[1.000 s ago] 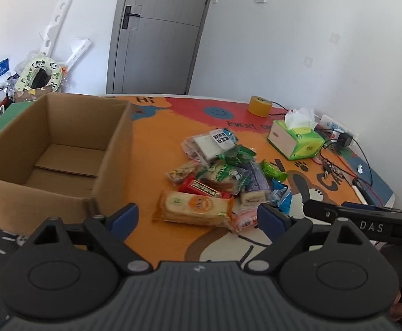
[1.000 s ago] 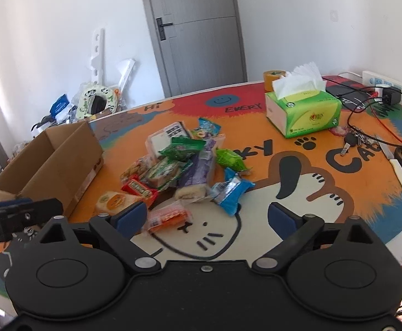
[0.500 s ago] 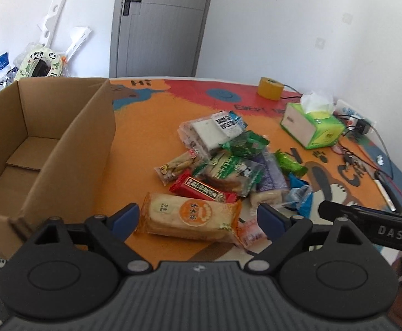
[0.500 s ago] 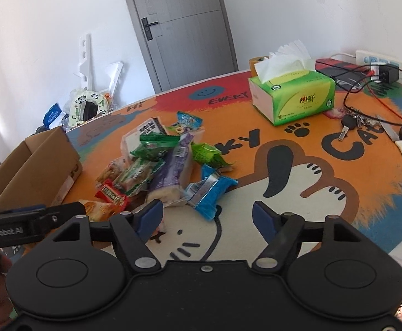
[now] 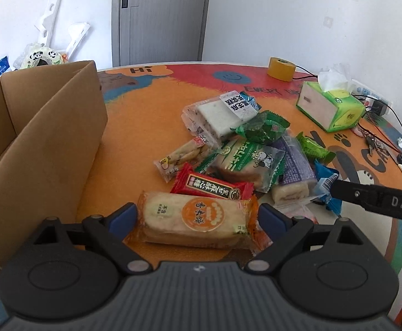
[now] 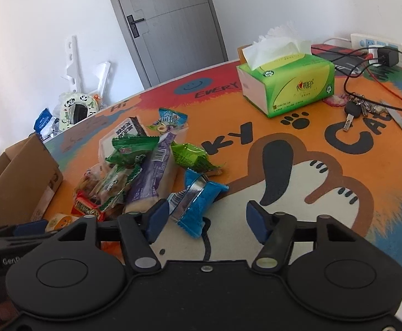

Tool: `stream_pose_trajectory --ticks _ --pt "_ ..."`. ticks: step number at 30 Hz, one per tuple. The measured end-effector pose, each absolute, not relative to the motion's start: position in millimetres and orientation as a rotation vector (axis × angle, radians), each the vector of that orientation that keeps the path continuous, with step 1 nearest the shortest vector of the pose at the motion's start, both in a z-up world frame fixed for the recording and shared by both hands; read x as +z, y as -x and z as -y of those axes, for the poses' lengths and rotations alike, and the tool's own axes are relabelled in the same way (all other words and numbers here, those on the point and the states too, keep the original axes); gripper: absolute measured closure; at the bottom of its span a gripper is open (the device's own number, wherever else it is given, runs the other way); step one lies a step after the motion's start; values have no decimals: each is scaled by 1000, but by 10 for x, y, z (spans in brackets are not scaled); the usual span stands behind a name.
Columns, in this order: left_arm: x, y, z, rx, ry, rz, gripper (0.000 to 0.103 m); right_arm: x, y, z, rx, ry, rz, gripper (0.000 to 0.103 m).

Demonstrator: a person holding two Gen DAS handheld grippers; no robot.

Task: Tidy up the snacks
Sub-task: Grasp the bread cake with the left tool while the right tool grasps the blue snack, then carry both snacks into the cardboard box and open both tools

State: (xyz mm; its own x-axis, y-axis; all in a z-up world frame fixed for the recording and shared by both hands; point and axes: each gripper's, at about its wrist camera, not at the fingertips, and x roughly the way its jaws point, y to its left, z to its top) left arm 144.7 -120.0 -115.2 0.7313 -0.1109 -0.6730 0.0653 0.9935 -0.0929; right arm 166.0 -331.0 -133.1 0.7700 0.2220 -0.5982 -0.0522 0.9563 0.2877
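Note:
A pile of snack packets lies on the orange cartoon mat. My left gripper [image 5: 198, 219] is open, its blue fingers on either side of a long orange rice-cracker packet [image 5: 194, 218] at the near edge of the pile. A red bar [image 5: 214, 186] and a green-white bread packet [image 5: 249, 162] lie just behind it. My right gripper [image 6: 206, 216] is open, with a blue wafer packet [image 6: 198, 201] beside its left finger and a purple bread packet [image 6: 156, 173] further left. An open cardboard box [image 5: 43, 149] stands at the left.
A green tissue box [image 6: 286, 81] stands at the back right, with a yellow tape roll [image 5: 281, 69] behind it. Keys [image 6: 356, 109], cables and a power strip [image 6: 377, 45] lie at the far right. The other gripper's arm [image 5: 377, 201] crosses the left view's right side.
My left gripper has moved forward and down until its fingers flank the orange rice-cracker packet. My right gripper has moved forward towards the blue wafer packet and narrowed somewhat.

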Motion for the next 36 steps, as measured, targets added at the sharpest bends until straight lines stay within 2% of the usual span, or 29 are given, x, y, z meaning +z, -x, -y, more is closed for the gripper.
stream_pose_trajectory --ticks 9,10,12,13,14,18,26,36 --pt "-1189 -1438 1246 -92 31 -741 9 -1353 -1821 3209 138 -280 -671 42" --pt "-1198 -1437 1241 -97 36 -745 11 -1365 -1825 3194 135 -276 -677 44" --pt "-1214 -1432 1231 -98 51 -742 12 -1388 -1821 3160 142 -265 -694 58" --pt "-1214 -1423 1229 -94 50 -737 17 -1387 -1800 3140 138 -245 -692 62" --pt "-1206 -1414 1224 -92 50 -732 21 -1387 -1782 3125 138 -229 -695 65" --pt "-1173 -1397 1189 -99 81 -730 24 -1384 -1665 3130 155 -231 -699 68" --pt "-966 -1278 1193 -112 111 -681 24 -1270 -1443 3172 165 -246 -671 69" --pt "-491 -1059 1095 -122 125 -567 24 -864 -1267 2985 226 -235 -568 69"
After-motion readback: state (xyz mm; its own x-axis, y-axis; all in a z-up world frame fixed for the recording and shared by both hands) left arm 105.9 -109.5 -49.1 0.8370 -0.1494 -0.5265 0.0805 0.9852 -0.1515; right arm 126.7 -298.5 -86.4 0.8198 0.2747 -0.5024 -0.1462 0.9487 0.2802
